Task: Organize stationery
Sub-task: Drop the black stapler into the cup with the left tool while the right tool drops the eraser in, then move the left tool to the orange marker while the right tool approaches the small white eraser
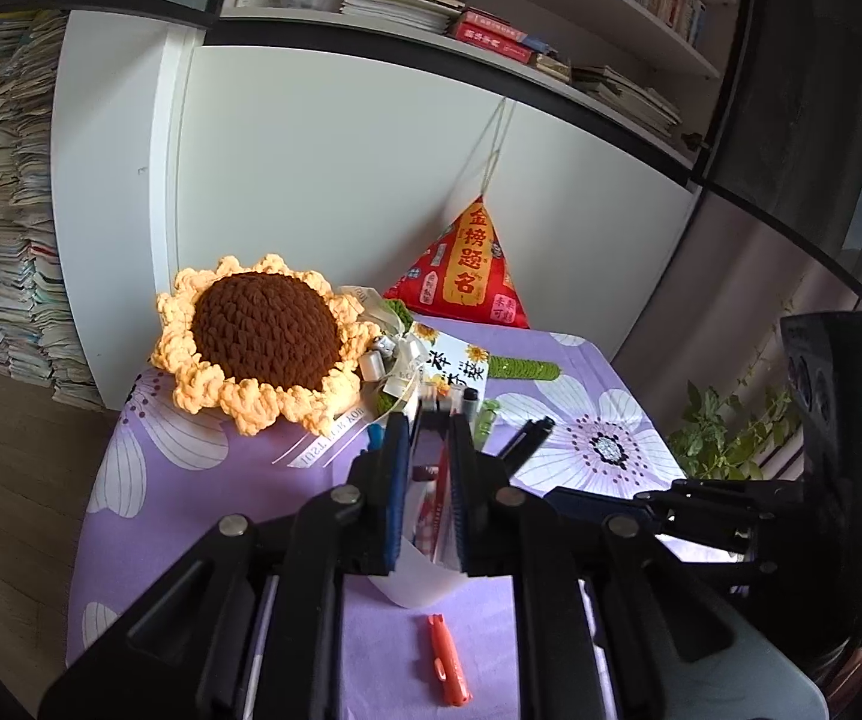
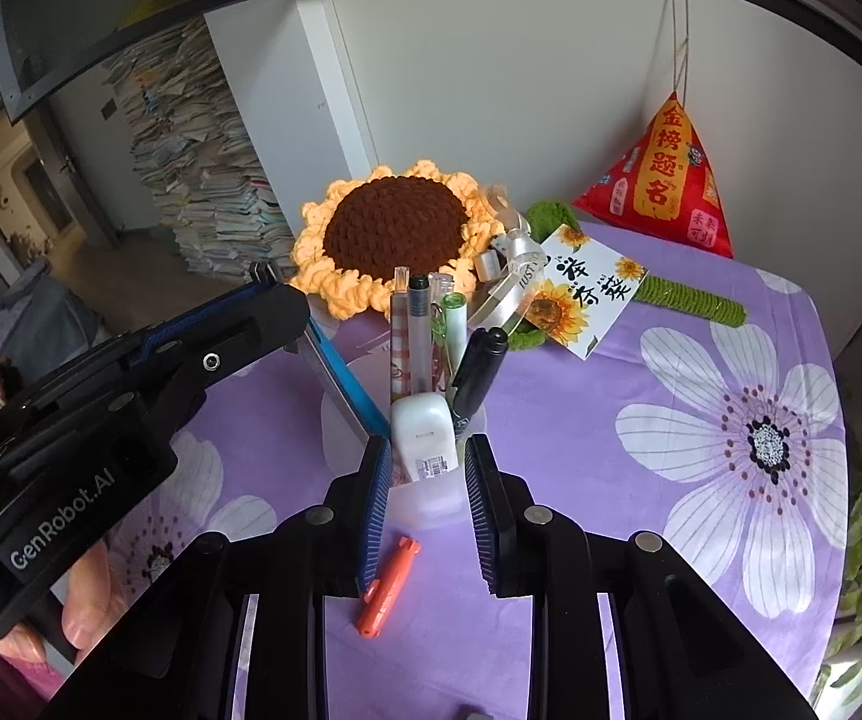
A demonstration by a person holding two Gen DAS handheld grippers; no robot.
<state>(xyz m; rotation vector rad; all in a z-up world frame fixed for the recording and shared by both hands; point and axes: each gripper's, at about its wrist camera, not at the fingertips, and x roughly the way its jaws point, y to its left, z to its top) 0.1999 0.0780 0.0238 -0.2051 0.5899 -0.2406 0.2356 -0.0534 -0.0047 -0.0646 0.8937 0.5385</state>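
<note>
A translucent white pen cup [image 2: 431, 495] stands on the purple flowered tablecloth [image 2: 640, 360]. It holds several pens, a black marker [image 2: 481, 369], a blue ruler [image 2: 350, 381] and a white correction tape [image 2: 425, 441]. My right gripper [image 2: 425, 501] is open, its fingers on either side of the cup's near wall, apart from it. My left gripper [image 1: 425, 480] is closed on the cup [image 1: 416, 579], pads pressed on its sides; in the right wrist view it enters from the left [image 2: 263, 300]. An orange pen [image 2: 389, 579] lies flat in front of the cup, also in the left wrist view [image 1: 448, 660].
A crocheted sunflower [image 2: 395, 228] with a ribbon and a sunflower card [image 2: 586, 294] lies behind the cup. A red pyramid pouch [image 2: 664, 180] hangs at the back right by the white cabinet. Paper stacks [image 2: 209, 180] stand left of the table; a plant [image 1: 724, 432] is right.
</note>
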